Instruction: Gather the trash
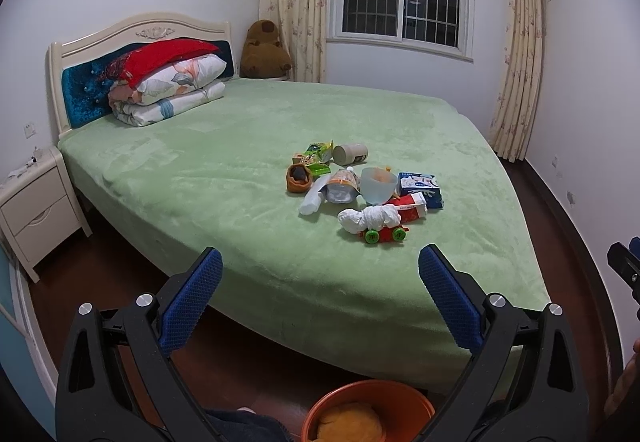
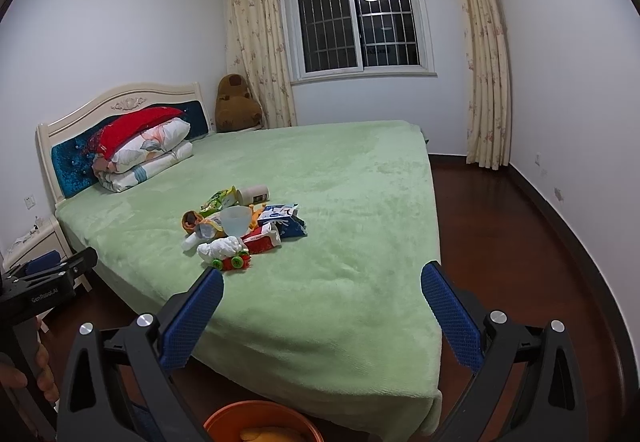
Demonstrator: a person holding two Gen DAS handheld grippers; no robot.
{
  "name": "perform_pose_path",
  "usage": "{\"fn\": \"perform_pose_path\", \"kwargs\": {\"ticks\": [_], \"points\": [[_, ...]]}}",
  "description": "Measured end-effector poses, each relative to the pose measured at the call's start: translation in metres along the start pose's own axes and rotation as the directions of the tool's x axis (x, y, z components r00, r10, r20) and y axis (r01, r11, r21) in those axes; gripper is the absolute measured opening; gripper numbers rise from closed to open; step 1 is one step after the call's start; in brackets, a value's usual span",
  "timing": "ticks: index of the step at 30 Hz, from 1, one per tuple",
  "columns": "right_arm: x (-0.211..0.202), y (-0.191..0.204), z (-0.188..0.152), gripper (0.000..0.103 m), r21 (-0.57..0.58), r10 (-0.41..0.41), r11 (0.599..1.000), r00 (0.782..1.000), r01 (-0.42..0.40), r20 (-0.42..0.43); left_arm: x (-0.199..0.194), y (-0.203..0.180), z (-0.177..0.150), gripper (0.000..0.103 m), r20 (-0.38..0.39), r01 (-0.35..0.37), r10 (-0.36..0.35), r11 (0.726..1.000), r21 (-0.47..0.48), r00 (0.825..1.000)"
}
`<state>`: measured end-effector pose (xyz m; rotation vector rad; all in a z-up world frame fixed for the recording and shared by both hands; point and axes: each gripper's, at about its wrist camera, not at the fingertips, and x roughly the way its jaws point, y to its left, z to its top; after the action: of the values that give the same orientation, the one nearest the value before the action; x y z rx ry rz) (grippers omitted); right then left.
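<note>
A pile of trash lies on the green bed [image 1: 240, 169]: a crumpled white tissue [image 1: 368, 218], a red carton [image 1: 412, 205], a blue-white milk box [image 1: 420, 185], a clear plastic cup [image 1: 377, 185], a white bottle [image 1: 314, 199], green snack wrappers [image 1: 318, 154] and a beige cup [image 1: 350, 153]. A red toy car [image 1: 385, 234] sits among them. The pile also shows in the right wrist view [image 2: 244, 226]. My left gripper [image 1: 320, 270] is open and empty, short of the bed's near edge. My right gripper [image 2: 322, 286] is open and empty over the bed's corner.
An orange bucket [image 1: 370, 412] with something yellow inside stands on the floor below the grippers, also in the right wrist view [image 2: 262, 422]. Folded quilts and a red pillow [image 1: 168, 81] lie at the headboard. A nightstand [image 1: 36, 209] stands left. A brown plush toy [image 1: 264, 51] sits in the corner.
</note>
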<state>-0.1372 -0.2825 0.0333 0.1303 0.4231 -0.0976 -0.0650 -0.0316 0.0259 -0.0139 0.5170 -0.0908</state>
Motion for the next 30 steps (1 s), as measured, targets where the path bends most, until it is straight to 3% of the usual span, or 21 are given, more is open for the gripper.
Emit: {"fn": "perform_pose_path", "kwargs": {"ticks": [7,13,16,18,21,25,26,28,30], "points": [[0.036,0.017,0.0,0.097,-0.027,0.025,0.999,0.998,-0.027,-0.064,0.028,0.014,-0.006,0.096,-0.044,-0.024,0.024,1.0,-0.017,0.999],[0.095,0.057,0.004,0.097,-0.078,0.113,0.989,0.981,-0.126,-0.157,0.061,0.046,-0.017,0.096,-0.121,-0.061,0.054,0.997,-0.054,0.991],[0.136,0.083,0.016,0.096,-0.115,0.202,0.966,0.956,-0.23,-0.213,0.073,0.064,-0.02,0.096,-0.139,-0.092,0.082,0.993,-0.07,0.987],[0.173,0.105,0.033,0.088,-0.176,0.212,0.949,0.944,-0.26,-0.254,0.079,0.075,-0.023,0.096,-0.148,-0.108,0.095,0.991,-0.079,0.984],[0.227,0.139,0.056,0.08,-0.246,0.241,0.909,0.907,-0.336,-0.346,0.086,0.091,-0.031,0.096,-0.169,-0.124,0.107,0.988,-0.092,0.98],[0.298,0.172,0.07,0.061,-0.34,0.143,0.887,0.886,-0.312,-0.441,0.096,0.107,-0.037,0.096,-0.198,-0.137,0.113,0.984,-0.111,0.974],[0.311,0.177,0.07,0.051,-0.349,0.121,0.887,0.881,-0.303,-0.457,0.098,0.11,-0.038,0.096,-0.202,-0.14,0.116,0.984,-0.112,0.973],[0.335,0.186,0.066,0.048,-0.357,0.09,0.884,0.858,-0.303,-0.506,0.103,0.114,-0.039,0.096,-0.208,-0.144,0.118,0.983,-0.113,0.971],[0.355,0.193,0.06,0.031,-0.371,0.06,0.878,0.838,-0.303,-0.543,0.104,0.113,-0.04,0.096,-0.215,-0.145,0.117,0.983,-0.116,0.969]]}}
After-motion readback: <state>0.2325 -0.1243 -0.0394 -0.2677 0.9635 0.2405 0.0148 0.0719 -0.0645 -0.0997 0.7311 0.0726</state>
